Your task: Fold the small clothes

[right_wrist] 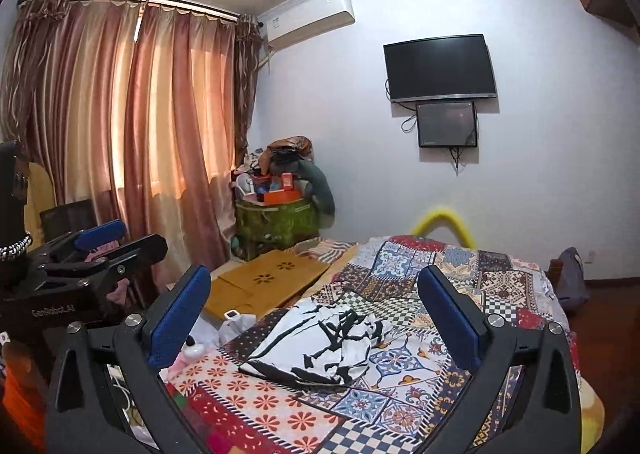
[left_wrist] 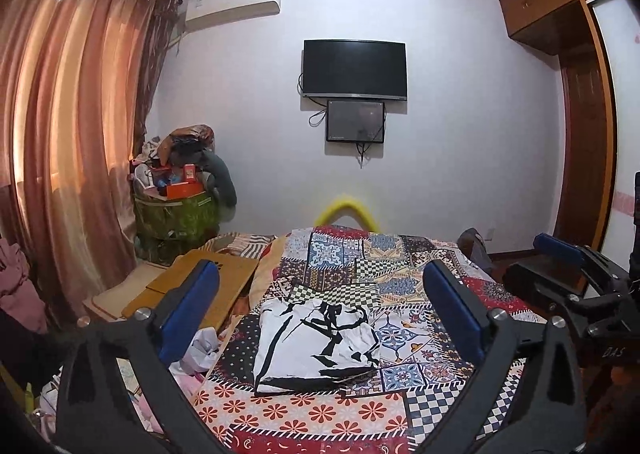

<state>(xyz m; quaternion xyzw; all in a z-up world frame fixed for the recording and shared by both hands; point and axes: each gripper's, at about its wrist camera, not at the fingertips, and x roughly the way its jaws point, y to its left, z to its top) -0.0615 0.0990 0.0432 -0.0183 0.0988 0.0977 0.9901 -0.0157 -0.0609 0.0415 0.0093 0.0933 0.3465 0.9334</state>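
A white garment with bold black brush marks (left_wrist: pixel 316 342) lies folded into a rough rectangle on the patchwork bedspread (left_wrist: pixel 380 266). It also shows in the right wrist view (right_wrist: pixel 320 342). My left gripper (left_wrist: pixel 320 274) is open and empty, held above and short of the garment. My right gripper (right_wrist: pixel 316 278) is open and empty too, at a similar height. The right gripper shows at the right edge of the left wrist view (left_wrist: pixel 560 250). The left gripper shows at the left edge of the right wrist view (right_wrist: pixel 100 234).
A wooden lap desk (left_wrist: pixel 192 286) lies at the bed's left side, with crumpled white and pink items (left_wrist: pixel 200 350) near it. A green bag piled with boxes and clothes (left_wrist: pixel 176 214) stands in the corner by the curtain (left_wrist: pixel 72 134). A yellow foam arch (left_wrist: pixel 344 210) is at the bed's far end.
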